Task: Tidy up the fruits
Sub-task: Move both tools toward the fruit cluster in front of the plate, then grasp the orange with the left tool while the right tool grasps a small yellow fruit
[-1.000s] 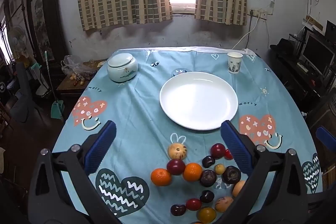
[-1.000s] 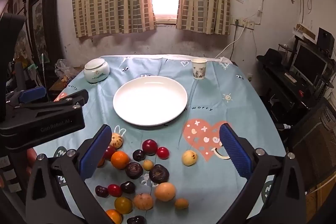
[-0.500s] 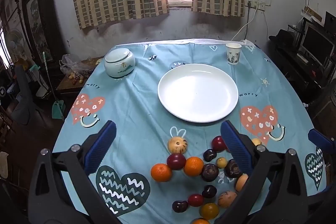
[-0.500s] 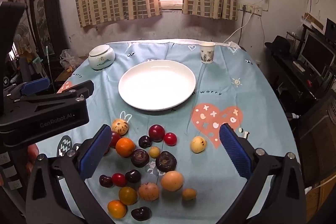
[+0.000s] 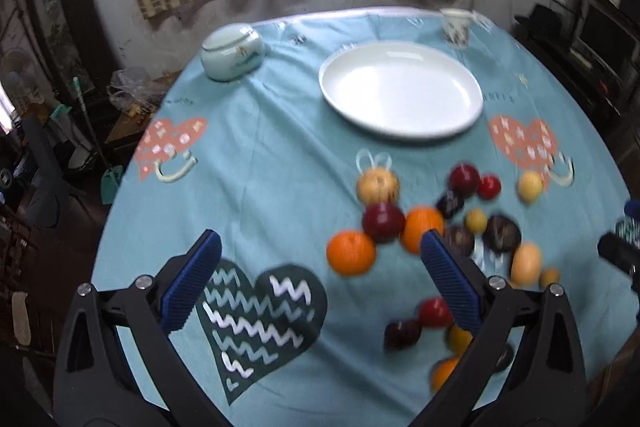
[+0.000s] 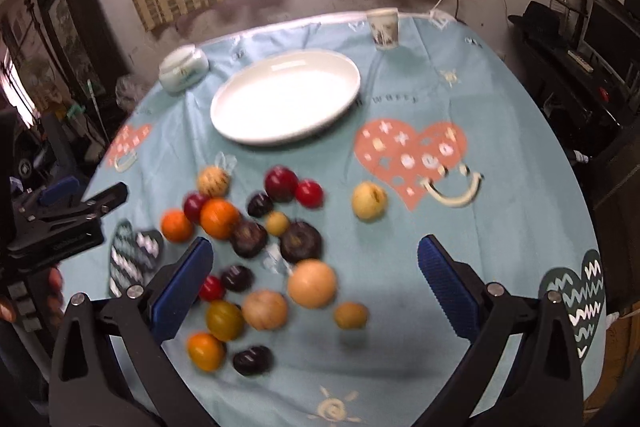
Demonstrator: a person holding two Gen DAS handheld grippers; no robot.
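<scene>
Several loose fruits lie on the blue tablecloth: oranges (image 5: 351, 252) (image 6: 219, 218), dark plums (image 5: 383, 221) (image 6: 300, 242), red ones (image 6: 309, 193), a yellow fruit (image 6: 369, 202) and a peach-coloured one (image 6: 311, 283). An empty white plate (image 5: 401, 95) (image 6: 286, 97) sits beyond them. My left gripper (image 5: 318, 285) is open above the cloth, left of the pile, holding nothing. My right gripper (image 6: 314, 285) is open over the near fruits, empty. The left gripper's body (image 6: 60, 223) shows at the left edge of the right wrist view.
A lidded ceramic jar (image 5: 232, 53) (image 6: 183, 68) stands at the table's far left. A paper cup (image 5: 456, 23) (image 6: 383, 28) stands at the far right. Dark furniture and a monitor (image 6: 612, 35) flank the right side; the table edge curves close on both sides.
Both grippers have dropped lower and tipped toward the table. The left view has swung left, so the fruits now lie to its right. Fruits have not moved.
</scene>
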